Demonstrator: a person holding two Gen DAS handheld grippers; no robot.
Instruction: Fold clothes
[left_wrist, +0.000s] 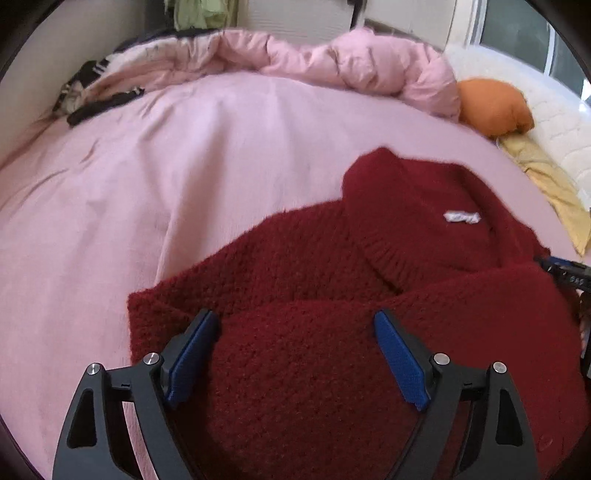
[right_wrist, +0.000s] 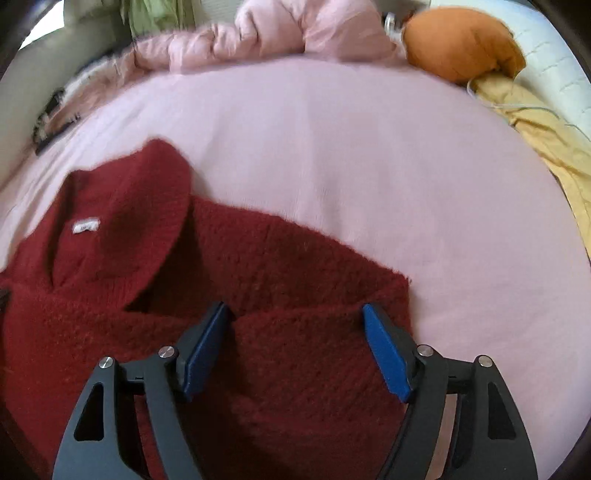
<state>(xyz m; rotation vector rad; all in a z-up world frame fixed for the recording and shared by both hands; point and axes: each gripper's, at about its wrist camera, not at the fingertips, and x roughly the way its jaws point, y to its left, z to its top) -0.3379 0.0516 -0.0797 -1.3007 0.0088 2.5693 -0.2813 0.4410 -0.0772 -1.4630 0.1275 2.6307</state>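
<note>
White, unreadable neck label (right_wrist: 85, 226)

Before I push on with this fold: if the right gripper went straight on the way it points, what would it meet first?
Most likely the red sweater: the right gripper points down at its knit, jaws open with nothing pinched, though depth is hard to judge.

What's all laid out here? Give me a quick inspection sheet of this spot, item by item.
Surface: bed with pink sheet, mostly bare.
Job's things: red sweater lying on the sheet, white label showing at the collar.
Clutter: bunched pink quilt, orange cushion, yellow cloth, dark striped garment at the far edge.
Grippers: left gripper open above the sweater; right gripper open above it, jaws widening.
Cables: thin white cord by the yellow cloth.
Surroundings: green clothes hanging behind; window.
</note>
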